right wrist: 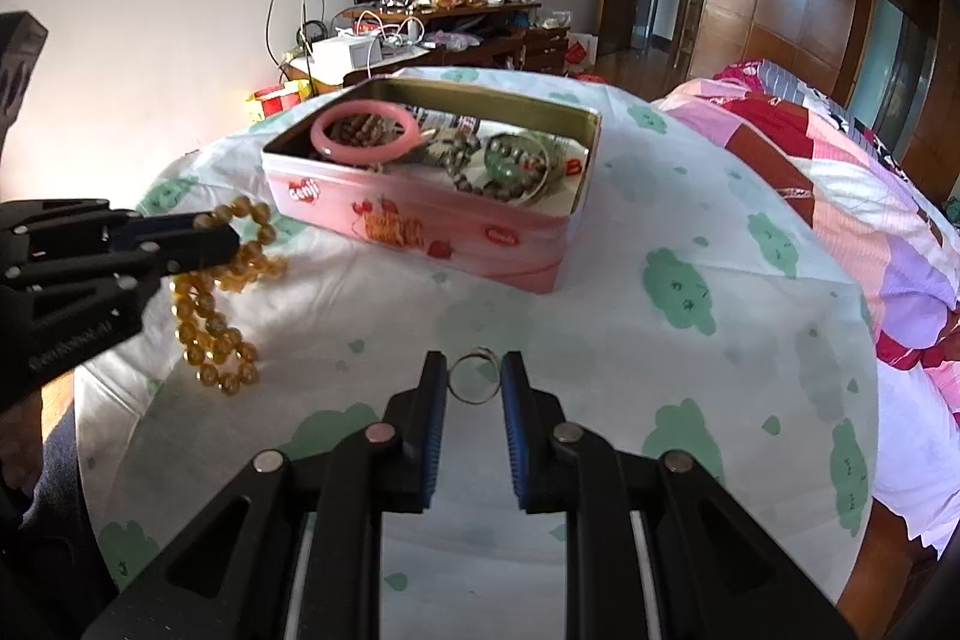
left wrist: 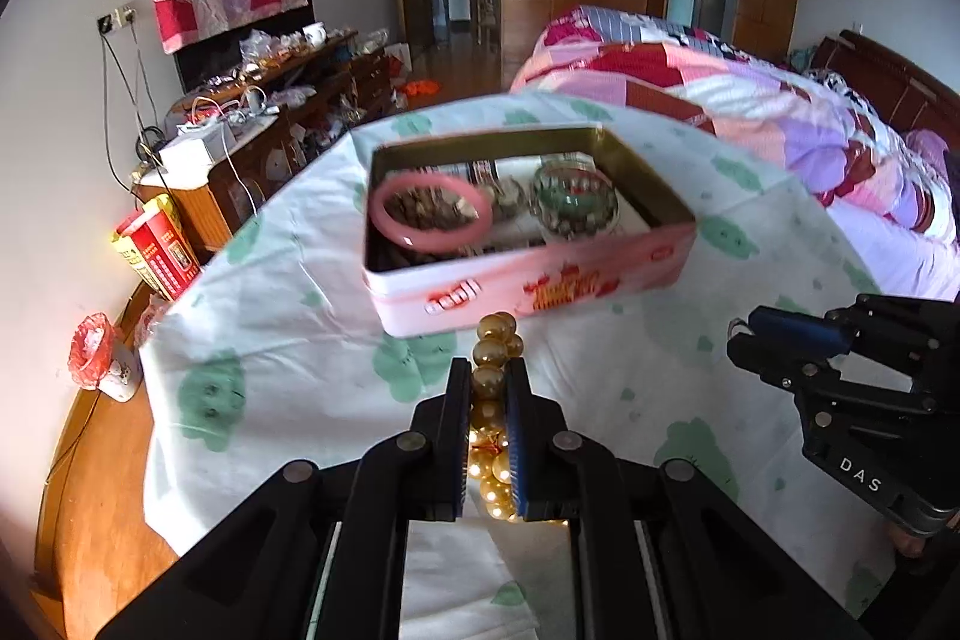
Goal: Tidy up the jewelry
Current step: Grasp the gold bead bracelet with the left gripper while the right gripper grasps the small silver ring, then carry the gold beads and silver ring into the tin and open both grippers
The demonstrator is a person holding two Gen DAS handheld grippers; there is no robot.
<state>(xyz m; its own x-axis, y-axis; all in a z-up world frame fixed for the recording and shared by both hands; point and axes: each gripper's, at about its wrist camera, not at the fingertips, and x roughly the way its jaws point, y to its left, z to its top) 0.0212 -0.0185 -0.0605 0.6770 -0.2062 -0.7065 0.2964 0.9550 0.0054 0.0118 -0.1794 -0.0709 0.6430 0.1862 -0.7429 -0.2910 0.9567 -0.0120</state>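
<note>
The silver ring [right wrist: 474, 378] lies flat on the tablecloth [right wrist: 600, 340], squarely between my right gripper's [right wrist: 474, 382] 2 spread fingers, apart from both pads, with the tin [right wrist: 420, 226] straight beyond it. My left gripper [left wrist: 487, 388] is clenched on the amber bead strand [left wrist: 495, 340], its loops dangling just short of the tin's near wall.

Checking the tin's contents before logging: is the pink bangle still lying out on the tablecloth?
No, the pink bangle sits inside the open pink tin, resting on other beads.
</note>
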